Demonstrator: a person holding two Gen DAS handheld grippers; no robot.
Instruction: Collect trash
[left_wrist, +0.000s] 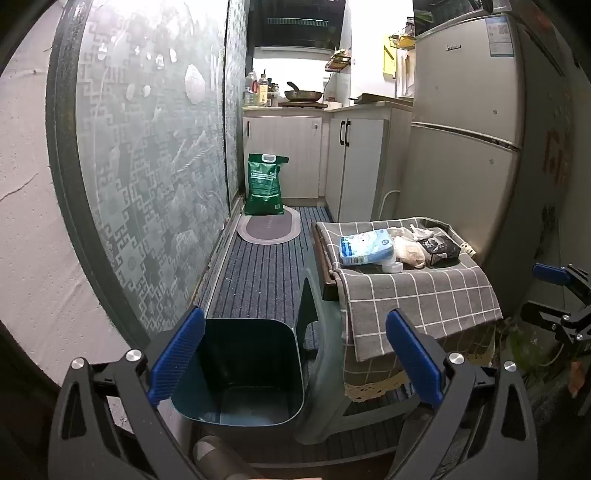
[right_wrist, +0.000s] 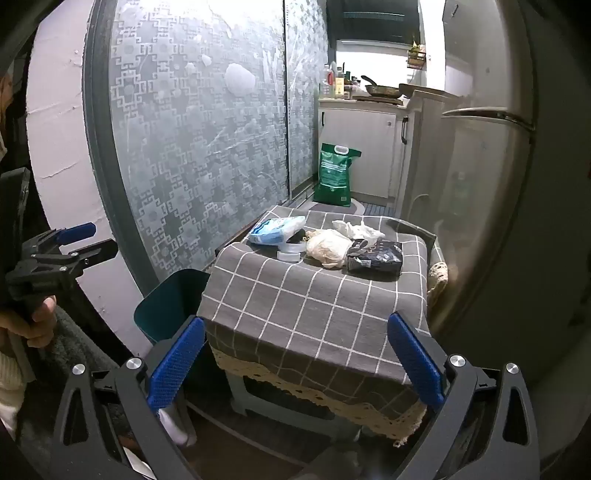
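From the left wrist, the left gripper (left_wrist: 295, 365) hangs with jaws spread and empty over the teal bin (left_wrist: 243, 369) at six o'clock, which looks bare inside; the trash pile (left_wrist: 399, 245) lies on the checked cloth (left_wrist: 424, 295) at three o'clock. From the right wrist, the right gripper (right_wrist: 295, 365) is equally wide and empty, the trash at twelve o'clock untouched, so I judge collecting has not begun.

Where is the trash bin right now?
The dark teal trash bin stands on the floor beside the cloth-covered stool, low in the left wrist view between the open left claw; it looks empty.
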